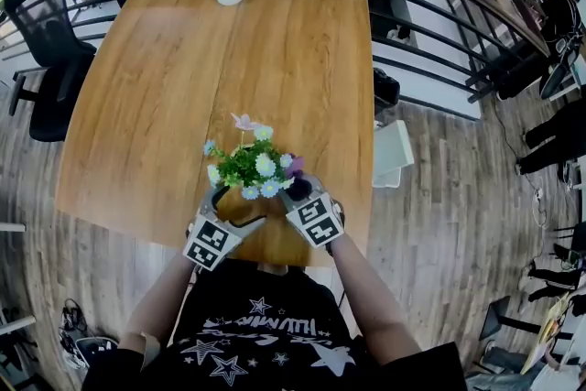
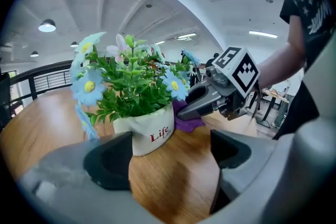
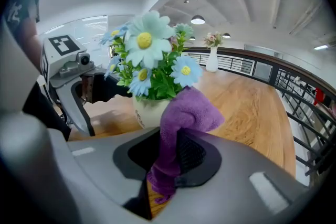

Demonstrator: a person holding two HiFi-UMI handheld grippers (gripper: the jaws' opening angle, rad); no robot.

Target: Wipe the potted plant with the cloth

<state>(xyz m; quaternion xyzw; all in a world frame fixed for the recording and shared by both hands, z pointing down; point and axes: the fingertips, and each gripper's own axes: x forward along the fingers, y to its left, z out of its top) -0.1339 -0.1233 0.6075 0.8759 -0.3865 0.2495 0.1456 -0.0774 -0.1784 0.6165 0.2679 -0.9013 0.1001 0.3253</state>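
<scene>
**Potted plant** standing on the wooden table, whose near edge runs just beside it. The white glazed pot is smooth and rigid, likely breakable and apt to slide. The daisy-like blooms and leaves look thin, light and springy. The left gripper, jaws spread wide and empty, faces the pot's left side; a low hold on the pot wall would steady it. The right gripper pinches a limp, fuzzy purple cloth at the pot's right side; contact there cannot be told.
</scene>
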